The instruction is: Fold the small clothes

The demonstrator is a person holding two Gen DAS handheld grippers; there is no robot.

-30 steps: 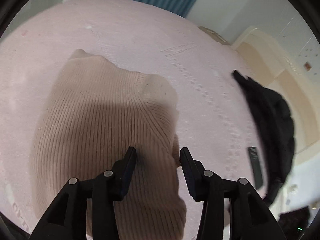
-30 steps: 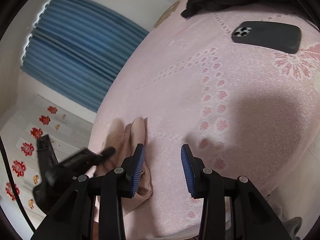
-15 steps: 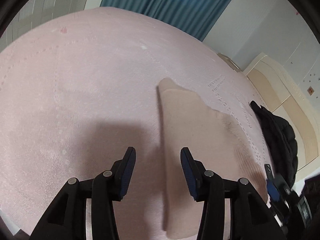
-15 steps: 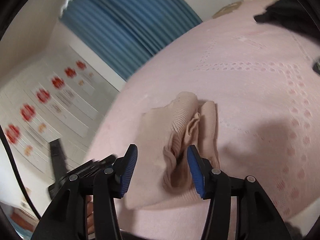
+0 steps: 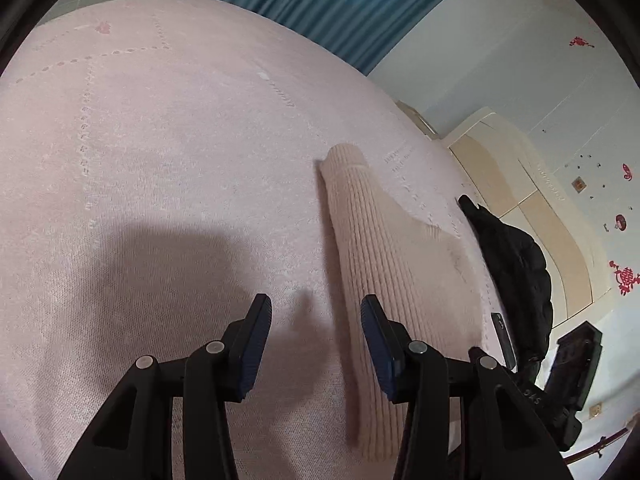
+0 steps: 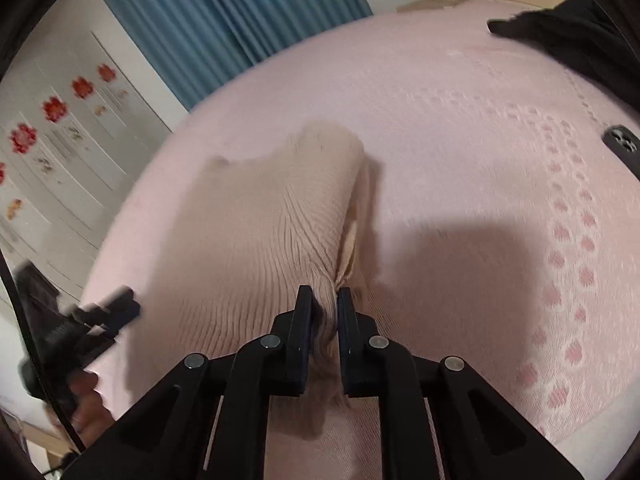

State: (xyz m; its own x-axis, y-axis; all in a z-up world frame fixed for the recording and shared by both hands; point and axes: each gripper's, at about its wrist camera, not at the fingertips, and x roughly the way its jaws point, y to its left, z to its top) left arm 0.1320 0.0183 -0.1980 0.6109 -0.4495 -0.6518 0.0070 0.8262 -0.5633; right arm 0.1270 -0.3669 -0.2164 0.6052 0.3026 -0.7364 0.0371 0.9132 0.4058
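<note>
Pink bedspread (image 5: 168, 184) across a bed, blue curtain (image 6: 224, 20) behind, black jacket (image 5: 516, 264) at the far right edge, dark phone (image 6: 622, 144) near it.

Beige ribbed knit garment (image 6: 248, 232) flat on the bedspread, partly folded — long axis running near to far in both wrist views.

Right hand-held gripper (image 6: 325, 308): jaws narrowed onto a bunched near edge of the garment, fabric pinched between the pads. Garment directly ahead, extending away and to the left of the fingers.

Left hand-held gripper (image 5: 316, 320): jaws wide, nothing between them, poised above bare bedspread. Garment (image 5: 384, 272) just to the right of its axis, left folded edge passing close beside the right finger (image 5: 376, 340).

Judged relation for the coming move: pinched edge to be carried along the long axis toward the far end; right hand-held gripper already engaged, left one close beside but not engaged.

Writing: short embossed marking on the other gripper body at right in the left view — not legible with confidence. Red wall decals, no readable text.
</note>
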